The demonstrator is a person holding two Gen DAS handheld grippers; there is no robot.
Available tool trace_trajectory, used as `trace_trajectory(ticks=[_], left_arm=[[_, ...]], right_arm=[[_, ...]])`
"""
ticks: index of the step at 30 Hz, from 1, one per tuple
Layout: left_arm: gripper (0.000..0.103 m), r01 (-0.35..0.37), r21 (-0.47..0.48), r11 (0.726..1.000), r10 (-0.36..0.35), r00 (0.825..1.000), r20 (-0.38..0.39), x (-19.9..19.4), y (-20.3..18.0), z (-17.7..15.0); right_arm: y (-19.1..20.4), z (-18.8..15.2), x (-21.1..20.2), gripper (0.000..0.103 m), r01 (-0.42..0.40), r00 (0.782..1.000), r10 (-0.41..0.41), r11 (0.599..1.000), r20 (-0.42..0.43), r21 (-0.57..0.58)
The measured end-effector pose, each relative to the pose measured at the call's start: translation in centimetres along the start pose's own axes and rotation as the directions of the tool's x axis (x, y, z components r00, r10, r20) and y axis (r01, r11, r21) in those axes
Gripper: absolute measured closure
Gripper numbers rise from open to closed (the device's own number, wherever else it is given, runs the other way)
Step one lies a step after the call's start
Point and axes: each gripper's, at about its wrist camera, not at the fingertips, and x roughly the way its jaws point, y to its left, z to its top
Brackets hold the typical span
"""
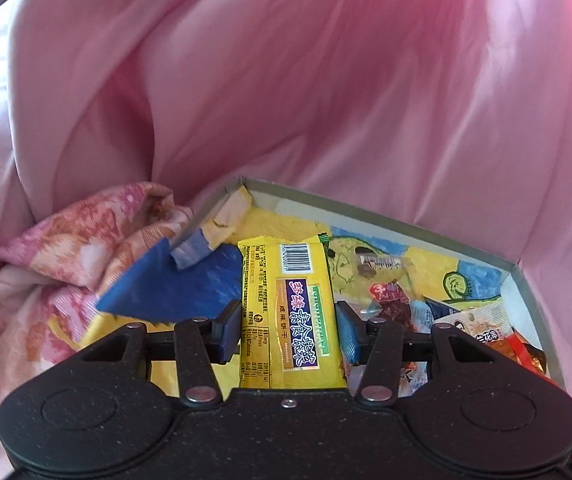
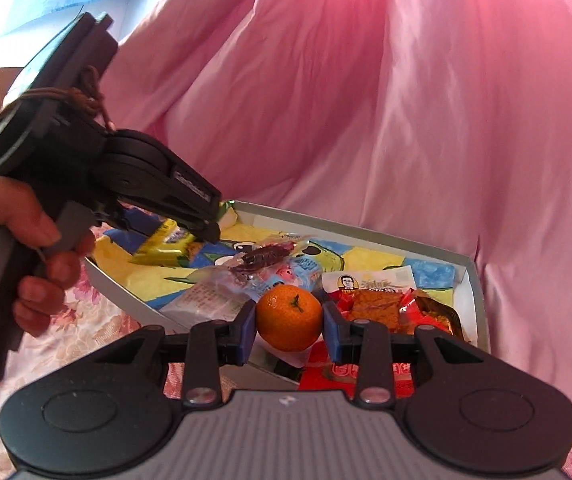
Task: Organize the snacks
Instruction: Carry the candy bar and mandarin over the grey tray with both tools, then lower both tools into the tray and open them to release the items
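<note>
Yellow biscuit pack [image 1: 288, 312] clamped in left gripper [image 1: 288, 330]; right gripper [image 2: 289, 322] clasps tangerine [image 2: 289, 317].

Glossy yellow plastic biscuit wrapper [image 1: 288, 312], dimpled matt orange [image 2: 289, 317], smooth sheeny pink cloth [image 1: 326, 80] at far side, speckled matt black plastic left gripper [image 1: 288, 332], grey cardboard box [image 1: 386, 210].

Probably home bedroom: pink quilt [image 1: 326, 80], floral bedsheet [image 2: 98, 332], snack box [image 2: 480, 292].

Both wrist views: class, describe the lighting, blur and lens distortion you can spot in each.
Left wrist view: the pink sheet glows with strong backlight, the box rim bows from fisheye distortion, and the yellow packet is sharp. Right wrist view: the same glow; the left gripper looks slightly smeared, the tangerine crisp.
</note>
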Motion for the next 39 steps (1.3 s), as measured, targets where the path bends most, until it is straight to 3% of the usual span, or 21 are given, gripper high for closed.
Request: trace_trajectory(ticks=[12,20,39], left_arm=[[0.053,-0.017,-0.007,1.0,0.016,1.0,-0.021,1.1,-0.1,-0.9],[0.047,-0.032,0.009,0.999,0.032,0.999,-0.014,1.0,-0.1,-0.8],[0.033,-0.041,0.008,0.999,0.041,0.999,-0.014,0.8,0.2,-1.1]], right_arm=[[-0.6,0.0,1.0,0.064,0.012,1.0,-0.011,0.998,-0.018,0.054],[-0.8,-0.1,1.4,0.063,0.016,1.0,-0.015,0.997,-0.014,0.076],[-0.9,-0.2,1.5,0.047,0.014,1.0,-0.013,0.996,-0.013,0.083]])
